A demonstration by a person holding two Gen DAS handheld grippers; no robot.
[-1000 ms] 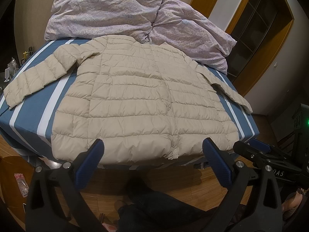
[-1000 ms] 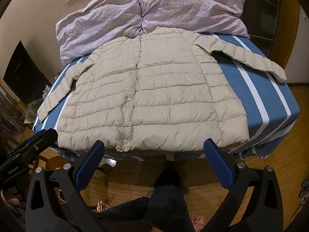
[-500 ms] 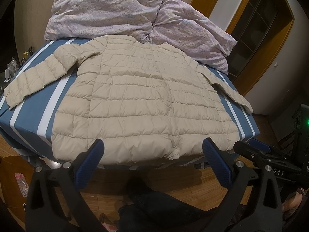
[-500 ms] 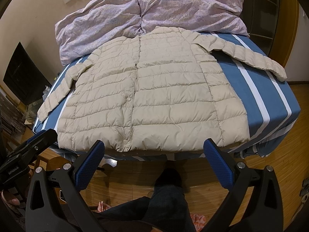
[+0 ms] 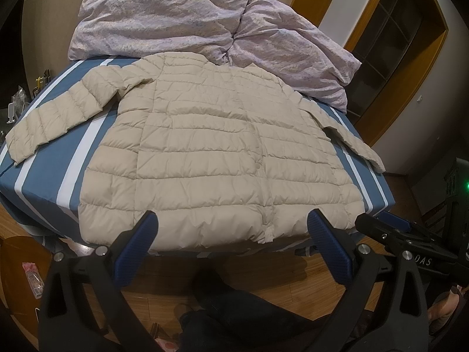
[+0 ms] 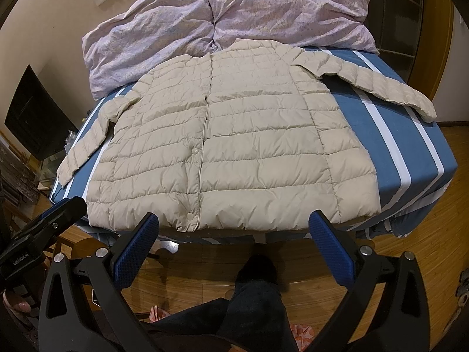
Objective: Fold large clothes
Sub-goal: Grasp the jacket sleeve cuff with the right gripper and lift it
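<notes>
A beige quilted puffer jacket (image 5: 217, 158) lies flat and buttoned on the bed, front up, both sleeves spread out to the sides; it also shows in the right wrist view (image 6: 231, 140). My left gripper (image 5: 233, 228) is open and empty, held in the air just short of the jacket's hem. My right gripper (image 6: 234, 226) is open and empty, also just short of the hem. Each gripper shows at the edge of the other's view: the right one (image 5: 410, 243), the left one (image 6: 38, 234).
The bed has a blue sheet with white stripes (image 6: 395, 123). A rumpled lilac duvet (image 5: 176, 17) lies at the head, touching the jacket's collar. Wooden floor (image 6: 425, 249) and the person's legs (image 6: 255, 299) are below. A wooden door frame (image 5: 395, 88) stands right.
Both views have shifted very slightly; the jacket and both open grippers stay as they were.
</notes>
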